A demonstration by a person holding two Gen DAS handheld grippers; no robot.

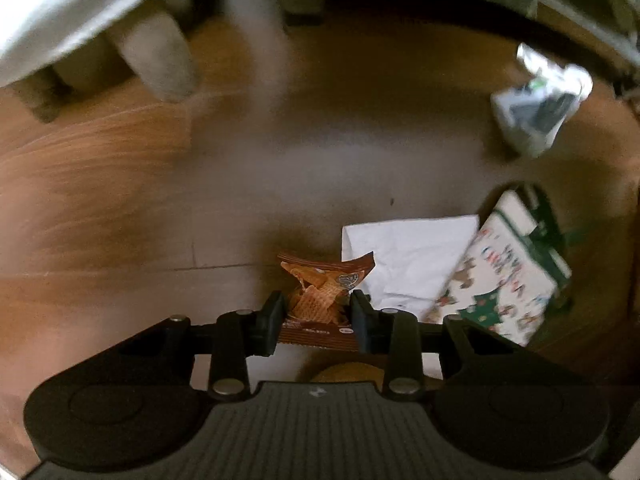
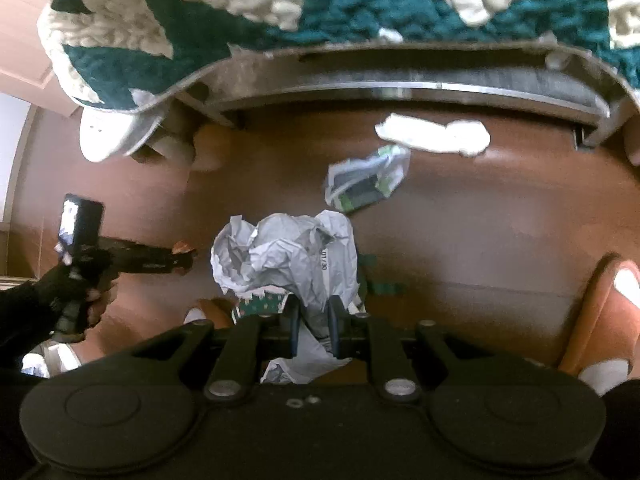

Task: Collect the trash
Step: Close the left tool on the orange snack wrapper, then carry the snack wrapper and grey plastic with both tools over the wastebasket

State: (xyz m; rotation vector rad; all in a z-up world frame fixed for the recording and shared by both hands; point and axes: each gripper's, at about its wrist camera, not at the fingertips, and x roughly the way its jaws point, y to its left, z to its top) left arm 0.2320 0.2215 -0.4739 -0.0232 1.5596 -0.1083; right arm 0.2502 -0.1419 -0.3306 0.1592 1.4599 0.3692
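1. While the left gripper [image 1: 316, 312] hangs above the wooden floor [image 1: 120, 208], its jaws are closed narrow on a brown snack wrapper [image 1: 324, 284] printed with waffle-like chips; the wrapper sticks out forward between the two black fingers.
2. Just beyond that wrapper, a white sheet of paper [image 1: 408, 256] lies flat on the floor, its right edge tucked under or against a gift bag [image 1: 504, 280] patterned with trees and small figures; which one overlaps cannot be told.
3. Farther off to the right, a crumpled green-and-white plastic wrapper [image 1: 536, 108] lies apart from the rest, near a dark furniture edge.
4. From the right wrist view, the right gripper [image 2: 314, 320] has its jaws pinched on a crumpled white paper [image 2: 288, 256], which bulges up and forward from the fingers.
5. Behind that paper, the same green-and-white plastic wrapper [image 2: 368, 180] rests on the floor, and a white sock-like cloth [image 2: 436, 136] lies just past it, close to a bed frame [image 2: 400, 88].
6. A teal-and-cream knitted blanket [image 2: 280, 12] hangs over the frame's top edge.
7. At the left of this view, a gloved hand [image 2: 72, 292] holds the left gripper, its tip showing a scrap of orange.
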